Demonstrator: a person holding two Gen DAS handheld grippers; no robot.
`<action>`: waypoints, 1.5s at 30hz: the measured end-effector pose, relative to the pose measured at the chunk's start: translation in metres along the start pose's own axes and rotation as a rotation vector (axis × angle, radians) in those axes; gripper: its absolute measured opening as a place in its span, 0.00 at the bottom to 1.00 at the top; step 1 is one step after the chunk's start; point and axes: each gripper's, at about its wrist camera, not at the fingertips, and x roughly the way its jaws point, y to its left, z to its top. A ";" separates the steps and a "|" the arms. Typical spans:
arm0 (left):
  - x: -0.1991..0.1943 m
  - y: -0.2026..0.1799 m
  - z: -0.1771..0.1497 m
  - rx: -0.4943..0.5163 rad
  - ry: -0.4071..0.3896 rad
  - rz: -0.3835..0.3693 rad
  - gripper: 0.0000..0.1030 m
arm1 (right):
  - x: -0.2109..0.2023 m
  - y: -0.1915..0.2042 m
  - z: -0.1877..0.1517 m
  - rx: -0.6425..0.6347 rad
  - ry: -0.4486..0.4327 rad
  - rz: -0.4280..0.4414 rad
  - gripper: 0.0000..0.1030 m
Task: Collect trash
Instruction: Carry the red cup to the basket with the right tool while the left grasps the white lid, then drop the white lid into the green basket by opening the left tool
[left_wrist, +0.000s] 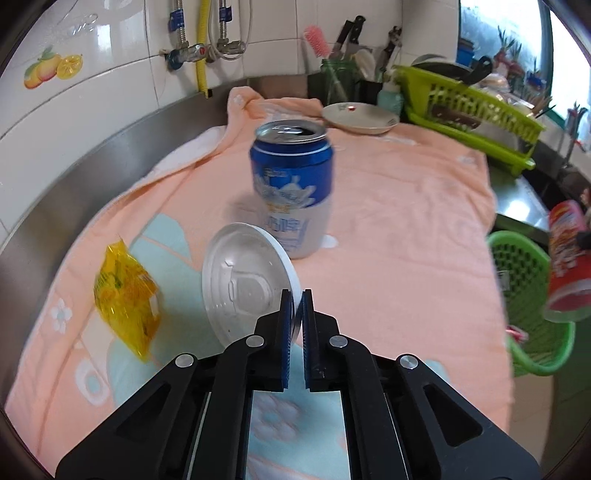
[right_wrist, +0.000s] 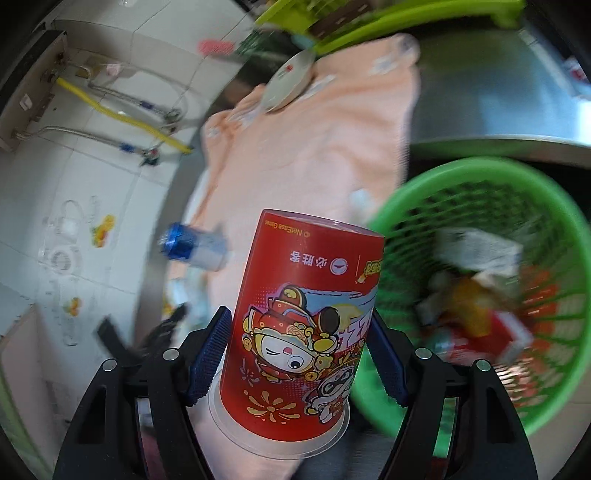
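Red cup (right_wrist: 299, 325) reading "NetEase Games" clamped in right tool (right_wrist: 295, 347); left tool (left_wrist: 296, 314) pinches clear lid (left_wrist: 247, 284).

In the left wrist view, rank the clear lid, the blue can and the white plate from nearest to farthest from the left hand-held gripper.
1. Clear lid: pinched by its edge in the left hand-held gripper, leaning to its left.
2. Blue can: standing upright on the pink towel, just beyond the lid.
3. White plate: at the towel's far edge, right of centre.
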 end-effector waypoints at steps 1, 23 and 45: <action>-0.007 -0.003 -0.001 -0.010 -0.006 -0.015 0.04 | -0.003 -0.006 0.000 -0.003 -0.005 -0.023 0.67; -0.051 -0.122 -0.010 0.028 -0.055 -0.329 0.04 | 0.075 -0.101 -0.010 -0.026 0.129 -0.328 0.68; -0.033 -0.234 -0.016 0.159 0.017 -0.498 0.04 | -0.054 -0.076 -0.026 -0.149 -0.103 -0.264 0.72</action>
